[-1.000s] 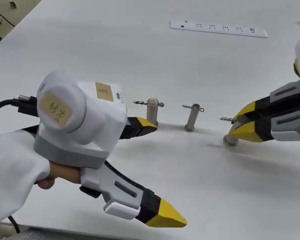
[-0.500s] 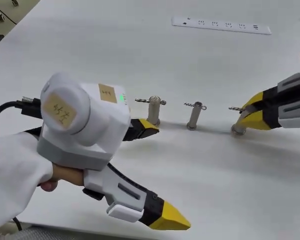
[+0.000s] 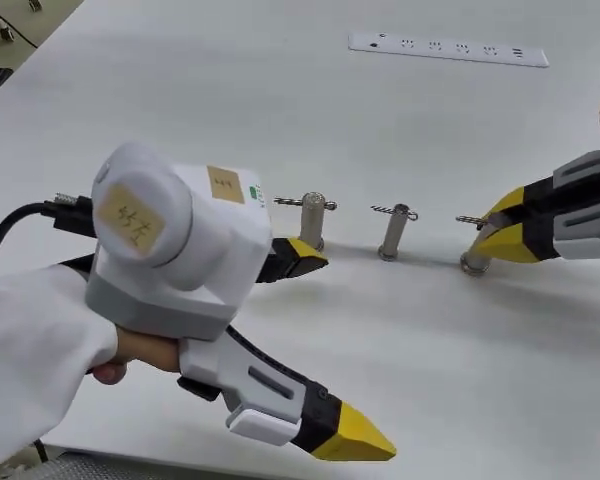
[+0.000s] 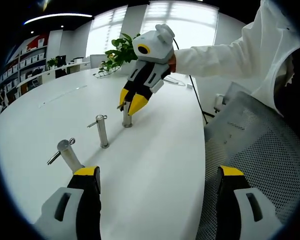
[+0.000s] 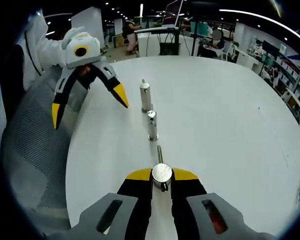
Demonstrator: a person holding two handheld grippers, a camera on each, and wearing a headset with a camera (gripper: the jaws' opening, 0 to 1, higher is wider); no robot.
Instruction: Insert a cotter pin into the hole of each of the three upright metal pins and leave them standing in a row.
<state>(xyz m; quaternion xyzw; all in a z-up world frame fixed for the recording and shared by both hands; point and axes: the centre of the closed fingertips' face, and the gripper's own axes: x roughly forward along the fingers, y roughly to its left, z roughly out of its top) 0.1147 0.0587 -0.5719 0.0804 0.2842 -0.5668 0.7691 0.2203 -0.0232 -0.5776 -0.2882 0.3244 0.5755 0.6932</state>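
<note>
Three upright metal pins stand in a row on the white table (image 3: 280, 120). The left pin (image 3: 311, 218) and the middle pin (image 3: 393, 235) each carry a cotter pin through the top. My right gripper (image 3: 490, 238) is shut on the right pin (image 3: 472, 262), whose cotter pin (image 3: 468, 219) sticks out to the left. In the right gripper view the jaws flank that pin's round head (image 5: 162, 174). My left gripper (image 3: 340, 350) is open wide, one fingertip (image 3: 310, 254) just beside the left pin (image 4: 70, 152), nothing held.
A white power strip (image 3: 448, 48) lies at the far side of the table. A black cable (image 3: 10, 225) trails from the left gripper. A mesh chair (image 4: 250, 130) stands by the table's near edge, and a plant (image 4: 117, 52) at its far end.
The right gripper has shifted the right pin slightly away from me, more into line with the other two. The left gripper has stayed open beside the left pin.
</note>
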